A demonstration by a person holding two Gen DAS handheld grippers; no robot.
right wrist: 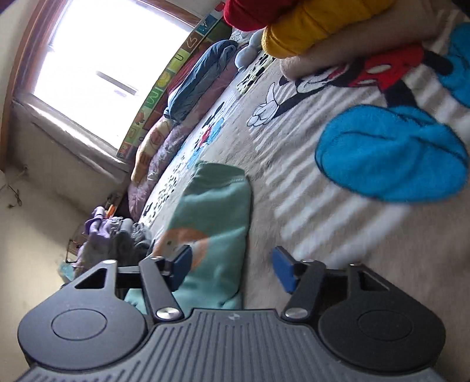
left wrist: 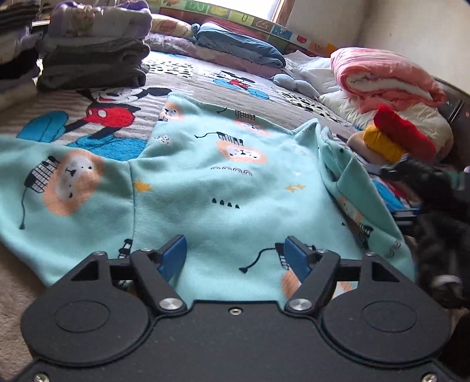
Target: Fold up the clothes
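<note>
Garment laid out on the bed, both grippers spread and empty.

A mint lion-print top (left wrist: 223, 182) is spread on the cartoon blanket (left wrist: 182, 85), one sleeve (left wrist: 58, 188) out flat, the other sleeve (left wrist: 352, 188) rumpled inward. The left gripper (left wrist: 235, 258) is held over the near hem, jaws apart; the right gripper (right wrist: 232, 270), rolled sideways, is poised with jaws apart at a sleeve's edge. Whether folding is early or partway cannot be settled. Fabric should be pinched at seams and edges kept aligned. A stack of folded clothes (left wrist: 94, 58) is seen behind.

Letter "U" on a green tile of the alphabet mat (left wrist: 249, 19), other tiles illegible
</note>
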